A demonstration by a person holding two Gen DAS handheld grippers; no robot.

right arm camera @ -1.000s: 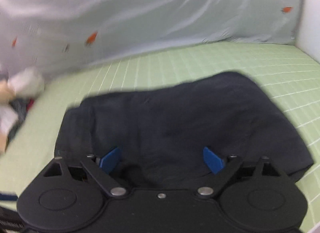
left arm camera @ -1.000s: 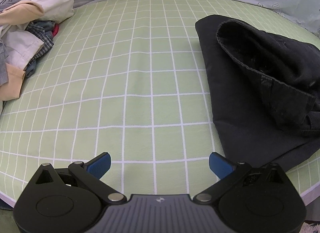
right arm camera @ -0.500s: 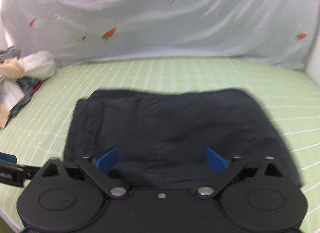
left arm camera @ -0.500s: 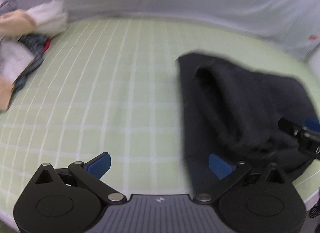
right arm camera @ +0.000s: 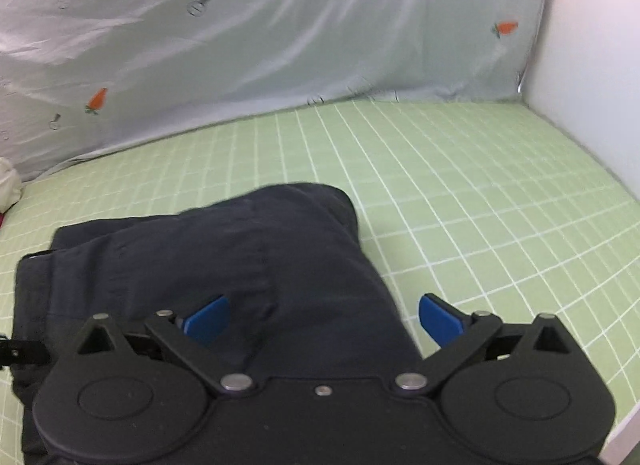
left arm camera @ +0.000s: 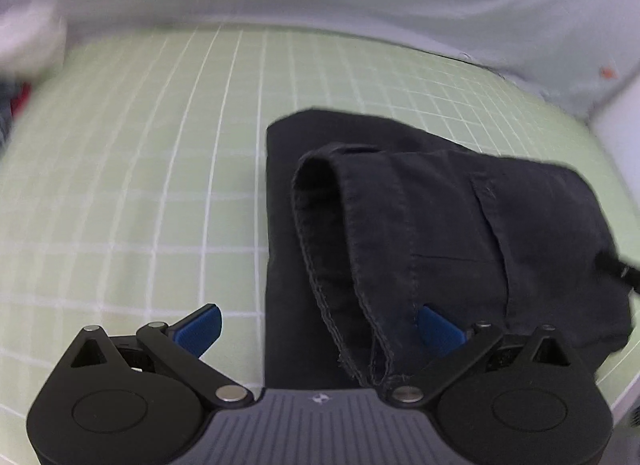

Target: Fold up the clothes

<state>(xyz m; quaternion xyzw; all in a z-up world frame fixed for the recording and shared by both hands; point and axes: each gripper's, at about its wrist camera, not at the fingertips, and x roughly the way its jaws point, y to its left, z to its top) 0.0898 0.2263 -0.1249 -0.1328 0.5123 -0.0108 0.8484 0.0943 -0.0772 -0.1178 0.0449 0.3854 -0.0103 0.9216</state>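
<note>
Tongs at the bottom of both frames: my left gripper (left arm camera: 320, 325) and right gripper (right arm camera: 323, 319) each stand with blue pads wide apart, clamping nothing. Beyond them I see the dark garment (left arm camera: 440, 225), folded, on the green checked sheet (left arm camera: 160, 145), filling the lower centre and right of the left view. Farthest back, the pale curtain (right arm camera: 280, 25) bears carrot prints; I can read no writing.

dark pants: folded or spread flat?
Partly folded. The dark pants lie doubled over on the green grid sheet, a hemmed opening gaping on top; both grippers are open, holding nothing.
</note>
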